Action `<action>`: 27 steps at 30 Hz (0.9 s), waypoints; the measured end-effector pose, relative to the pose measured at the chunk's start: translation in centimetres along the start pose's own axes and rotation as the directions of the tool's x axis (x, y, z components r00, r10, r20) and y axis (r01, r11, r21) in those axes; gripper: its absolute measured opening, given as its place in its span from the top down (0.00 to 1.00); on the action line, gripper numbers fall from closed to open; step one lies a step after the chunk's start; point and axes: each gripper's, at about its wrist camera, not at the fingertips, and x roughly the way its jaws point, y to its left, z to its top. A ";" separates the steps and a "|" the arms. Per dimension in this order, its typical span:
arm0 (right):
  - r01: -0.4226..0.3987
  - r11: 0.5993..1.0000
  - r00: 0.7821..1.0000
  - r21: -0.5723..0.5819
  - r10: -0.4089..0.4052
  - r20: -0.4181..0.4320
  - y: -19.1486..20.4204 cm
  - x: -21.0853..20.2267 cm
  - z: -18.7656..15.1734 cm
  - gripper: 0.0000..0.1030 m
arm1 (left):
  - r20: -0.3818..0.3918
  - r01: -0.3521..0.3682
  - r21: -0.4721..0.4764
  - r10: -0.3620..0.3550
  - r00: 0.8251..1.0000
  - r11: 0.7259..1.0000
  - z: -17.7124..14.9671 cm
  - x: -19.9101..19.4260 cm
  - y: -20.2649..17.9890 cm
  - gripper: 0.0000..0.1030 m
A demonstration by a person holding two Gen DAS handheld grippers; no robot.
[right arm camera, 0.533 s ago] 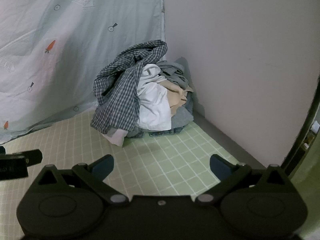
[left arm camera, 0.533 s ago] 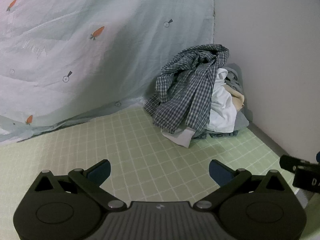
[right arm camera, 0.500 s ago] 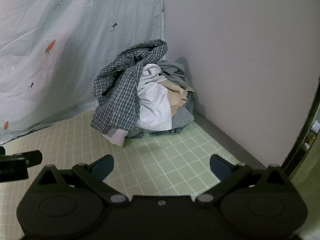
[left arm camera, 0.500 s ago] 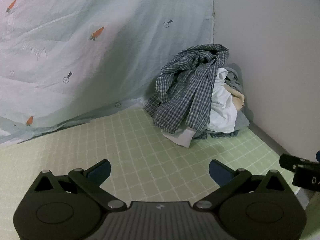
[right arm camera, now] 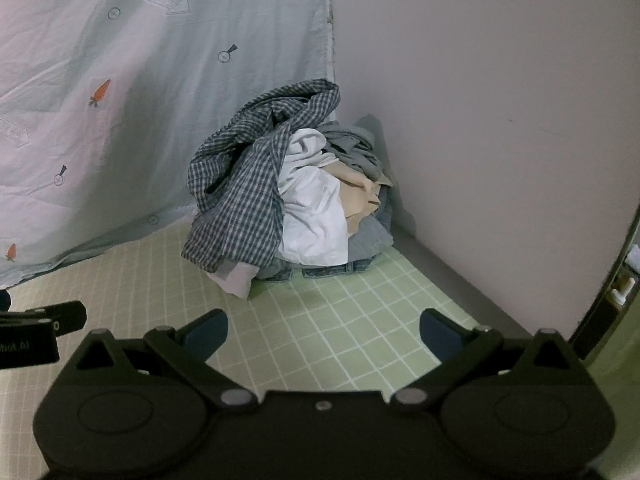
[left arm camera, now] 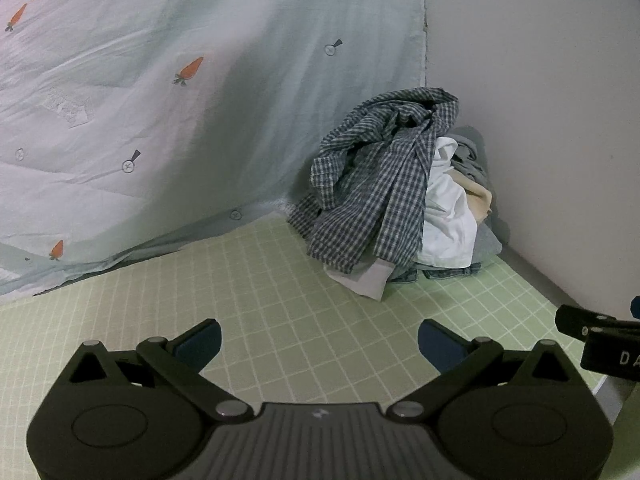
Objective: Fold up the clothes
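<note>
A heap of clothes sits in the far corner on the green checked mat. A blue-and-white checked shirt (left arm camera: 372,184) lies on top, over a white garment (left arm camera: 448,220), a beige one (left arm camera: 478,196), grey cloth and jeans. The shirt also shows in the right wrist view (right arm camera: 244,188), as does the white garment (right arm camera: 312,216). My left gripper (left arm camera: 318,342) is open and empty, low over the mat, well short of the heap. My right gripper (right arm camera: 322,334) is open and empty, also short of the heap.
A pale blue sheet with carrot prints (left arm camera: 160,100) hangs along the left and back. A plain wall (right arm camera: 480,100) closes the right side. The green mat (left arm camera: 260,280) ends at a grey ledge (right arm camera: 460,276) on the right.
</note>
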 end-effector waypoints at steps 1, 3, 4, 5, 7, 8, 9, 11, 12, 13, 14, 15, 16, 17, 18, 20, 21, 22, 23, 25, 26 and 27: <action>0.000 1.000 1.000 0.000 0.000 0.001 -0.1 0.1 -0.1 0.00 | 0.001 -0.001 0.002 0.001 1.000 1.000 0.0 0.0 -0.1 0.00; 0.001 1.000 1.000 0.001 -0.001 0.000 -0.1 0.2 -0.2 0.00 | 0.001 -0.003 0.004 0.003 1.000 1.000 0.0 0.1 -0.2 0.00; 0.001 1.000 1.000 0.001 -0.001 -0.003 -0.1 0.3 -0.2 0.00 | 0.000 -0.003 0.004 0.003 1.000 1.000 0.0 0.1 -0.2 0.00; 0.001 1.000 1.000 0.001 -0.001 -0.006 -0.1 0.4 -0.3 0.00 | -0.002 -0.003 0.005 0.003 1.000 1.000 0.1 0.1 -0.2 0.00; 0.002 1.000 1.000 0.001 -0.002 -0.009 0.0 0.5 -0.3 0.00 | -0.007 -0.003 0.006 0.003 1.000 1.000 0.3 0.1 -0.2 0.00; 0.003 1.000 1.000 0.002 -0.003 -0.008 -0.1 0.5 -0.4 0.00 | -0.010 -0.003 0.008 0.003 1.000 1.000 0.4 0.3 -0.3 0.00; 0.004 1.000 1.000 0.002 -0.004 -0.008 -0.1 0.6 -0.4 0.00 | -0.011 -0.002 0.010 0.003 1.000 1.000 0.4 0.3 -0.3 0.00; 0.005 1.000 1.000 0.000 -0.005 -0.009 -0.1 0.6 -0.5 0.00 | -0.014 -0.001 0.012 0.001 1.000 1.000 0.5 0.5 -0.4 0.00; 0.005 1.000 1.000 -0.001 -0.005 -0.011 -0.1 0.6 -0.5 0.00 | -0.015 -0.002 0.011 0.002 1.000 1.000 0.5 0.6 -0.5 0.00; 0.005 1.000 1.000 -0.001 -0.005 -0.011 -0.1 0.6 -0.5 0.00 | -0.015 -0.003 0.010 0.003 1.000 1.000 0.5 0.6 -0.6 0.00; 0.007 1.000 1.000 -0.002 -0.007 -0.013 0.0 0.6 -0.5 0.00 | -0.013 -0.003 0.009 0.004 1.000 1.000 0.4 0.7 -0.6 0.00; 0.009 1.000 1.000 -0.004 -0.009 -0.014 0.0 0.7 -0.5 0.00 | -0.013 -0.004 0.008 0.004 1.000 1.000 0.4 0.7 -0.6 0.00; 0.009 1.000 1.000 -0.005 -0.009 -0.014 0.0 0.7 -0.5 0.00 | -0.013 -0.003 0.008 0.004 1.000 1.000 0.4 0.7 -0.6 0.00; 0.009 1.000 1.000 -0.005 -0.009 -0.015 0.0 0.7 -0.5 0.00 | -0.014 -0.003 0.008 0.003 1.000 1.000 0.5 0.7 -0.6 0.00; 0.009 1.000 1.000 -0.005 -0.009 -0.015 0.0 0.7 -0.5 0.00 | -0.014 -0.003 0.008 0.003 1.000 1.000 0.5 0.8 -0.5 0.00; 0.011 1.000 1.000 -0.005 -0.011 -0.014 0.1 0.7 -0.6 0.00 | -0.017 0.000 0.007 0.000 1.000 1.000 0.6 0.9 -0.5 0.00; 0.013 1.000 1.000 -0.006 -0.013 -0.014 0.1 0.7 -0.6 0.00 | -0.018 0.000 0.008 0.000 1.000 1.000 0.6 1.0 -0.5 0.00; 0.013 1.000 1.000 -0.006 -0.013 -0.014 0.1 0.7 -0.6 0.00 | -0.018 0.001 0.008 -0.001 1.000 1.000 0.6 1.0 -0.5 0.00; 0.013 1.000 1.000 -0.007 -0.013 -0.015 0.1 0.7 -0.6 0.00 | -0.017 0.002 0.008 -0.002 1.000 1.000 0.5 1.0 -0.4 0.00; 0.014 1.000 1.000 -0.007 -0.014 -0.016 0.1 0.8 -0.5 0.00 | -0.016 0.003 0.007 -0.003 1.000 1.000 0.4 1.0 -0.3 0.00; 0.015 1.000 1.000 -0.007 -0.015 -0.016 0.1 0.8 -0.5 0.00 | -0.016 0.003 0.007 -0.003 1.000 1.000 0.4 1.0 -0.3 0.00; 0.015 1.000 1.000 -0.007 -0.015 -0.016 0.0 0.8 -0.5 0.00 | -0.016 0.003 0.007 -0.003 1.000 1.000 0.3 1.0 -0.3 0.00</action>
